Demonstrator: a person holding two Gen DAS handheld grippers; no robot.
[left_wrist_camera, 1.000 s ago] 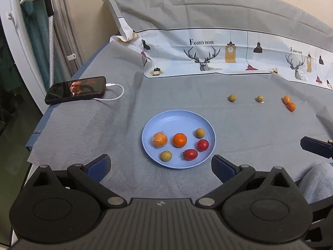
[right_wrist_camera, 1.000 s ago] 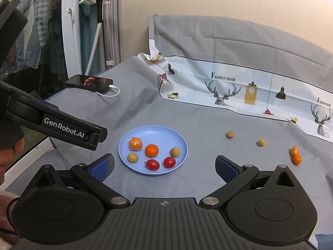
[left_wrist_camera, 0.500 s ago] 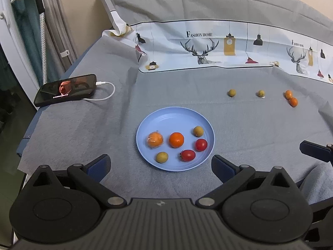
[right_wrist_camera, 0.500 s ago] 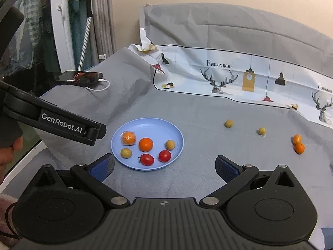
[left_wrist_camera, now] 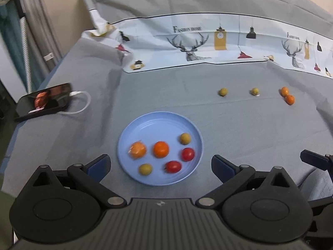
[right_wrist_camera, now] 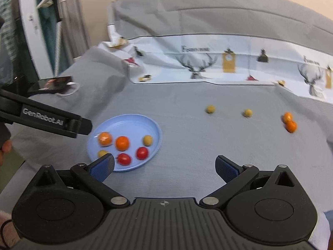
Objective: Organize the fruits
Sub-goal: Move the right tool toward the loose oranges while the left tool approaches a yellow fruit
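Observation:
A blue plate (left_wrist_camera: 158,123) (right_wrist_camera: 129,123) on the grey cloth holds two oranges, two red tomatoes and two small green fruits. Farther right on the cloth lie two loose green fruits (left_wrist_camera: 223,91) (left_wrist_camera: 254,91) (right_wrist_camera: 210,109) (right_wrist_camera: 247,113) and two small oranges (left_wrist_camera: 290,99) (right_wrist_camera: 291,126) touching each other. My left gripper (left_wrist_camera: 160,163) is open and empty, just in front of the plate. My right gripper (right_wrist_camera: 164,165) is open and empty, right of the plate. The left gripper's side also shows in the right wrist view (right_wrist_camera: 52,119).
A phone (left_wrist_camera: 44,100) on a white cable lies at the table's left edge. A deer-print cloth (left_wrist_camera: 208,43) runs along the back. A clothes rack and curtain (right_wrist_camera: 60,20) stand beyond the left edge.
Both grippers have moved forward and lower toward the table; the plate and loose fruits appear larger. No fruit has moved. Both stay open.

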